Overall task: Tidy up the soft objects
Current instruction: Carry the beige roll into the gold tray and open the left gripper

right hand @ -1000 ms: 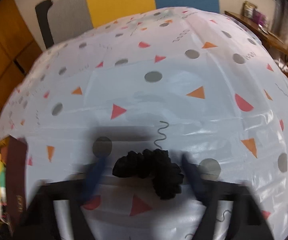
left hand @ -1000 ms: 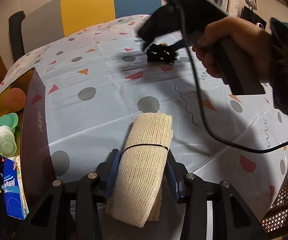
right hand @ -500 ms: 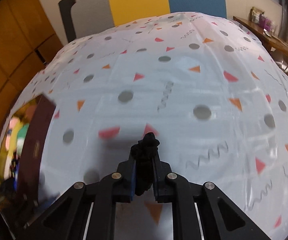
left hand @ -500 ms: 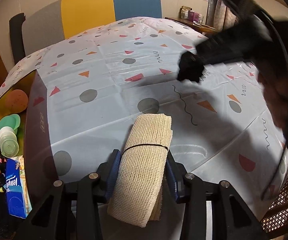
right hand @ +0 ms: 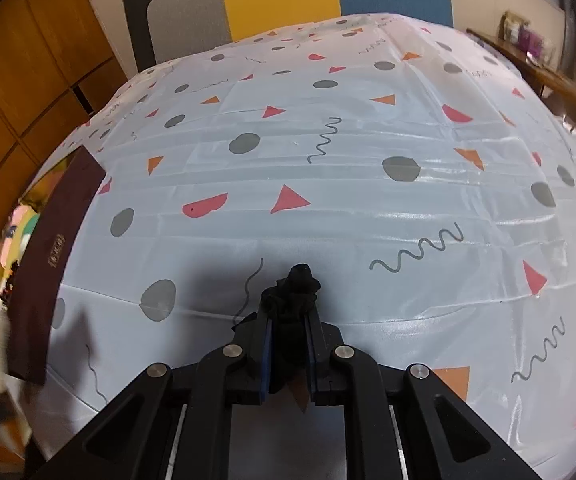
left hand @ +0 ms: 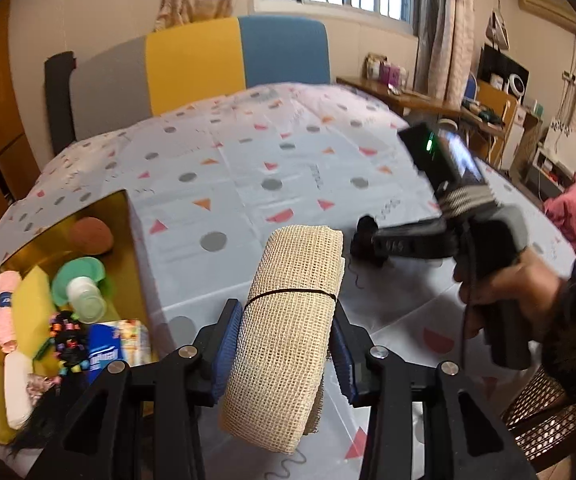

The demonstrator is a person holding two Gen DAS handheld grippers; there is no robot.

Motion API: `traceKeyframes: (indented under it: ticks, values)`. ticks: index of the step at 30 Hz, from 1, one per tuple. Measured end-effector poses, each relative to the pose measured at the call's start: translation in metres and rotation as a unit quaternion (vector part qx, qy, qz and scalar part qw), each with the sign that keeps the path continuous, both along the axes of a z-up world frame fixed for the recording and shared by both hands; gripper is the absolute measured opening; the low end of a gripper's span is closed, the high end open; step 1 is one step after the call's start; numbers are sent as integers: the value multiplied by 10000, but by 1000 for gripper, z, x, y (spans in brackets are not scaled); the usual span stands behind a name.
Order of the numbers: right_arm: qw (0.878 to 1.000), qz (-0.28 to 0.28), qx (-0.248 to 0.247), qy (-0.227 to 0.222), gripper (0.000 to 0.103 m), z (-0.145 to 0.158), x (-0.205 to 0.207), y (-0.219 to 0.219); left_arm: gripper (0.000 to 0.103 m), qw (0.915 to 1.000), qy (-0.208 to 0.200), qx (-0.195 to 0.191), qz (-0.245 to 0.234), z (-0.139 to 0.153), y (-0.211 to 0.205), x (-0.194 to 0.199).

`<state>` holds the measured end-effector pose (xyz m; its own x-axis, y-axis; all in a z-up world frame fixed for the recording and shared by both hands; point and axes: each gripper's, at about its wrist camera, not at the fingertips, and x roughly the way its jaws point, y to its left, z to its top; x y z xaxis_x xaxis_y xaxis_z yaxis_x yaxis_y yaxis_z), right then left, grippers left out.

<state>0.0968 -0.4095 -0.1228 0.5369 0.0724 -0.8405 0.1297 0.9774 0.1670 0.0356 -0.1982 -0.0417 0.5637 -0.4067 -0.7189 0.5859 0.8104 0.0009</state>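
Left wrist view: left gripper [left hand: 283, 356] clamped the mesh roll [left hand: 288, 320], right gripper [right hand: 288, 344] pinched the black scrunchie [right hand: 292, 292], both seemingly bound for the box [left hand: 133, 248].

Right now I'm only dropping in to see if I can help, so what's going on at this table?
A person is tidying soft things with a handheld gripper in each hand. The left gripper is clamped on a beige mesh roll, held above the patterned tablecloth. The right gripper is shut on a black scrunchie. At the table's left edge, a gold-lined box already holds a sponge, cups and other small items.
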Motion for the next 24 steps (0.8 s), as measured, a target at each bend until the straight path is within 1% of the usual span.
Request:
traceKeyframes:
  ticks: [3, 8, 13, 21, 24]
  values:
    - [9997, 88, -226, -47, 13, 0, 0, 6, 43, 9999, -63, -56, 113, 12, 11, -4]
    - [9997, 85, -183, -105, 13, -2, -1, 5, 43, 9992, -136, -189, 317, 27, 30, -9]
    - [9994, 79, -298, -186, 14, -4, -3, 8, 43, 9975, -256, -303, 577, 39, 53, -12]
    - [9970, 109, -665, -377, 14, -5, -8, 18, 43, 9945, -314, -322, 948, 42, 85, -11]
    - [9969, 62, -673, -411, 14, -6, -9, 18, 43, 9932, -258, -351, 1083, 40, 98, -11]
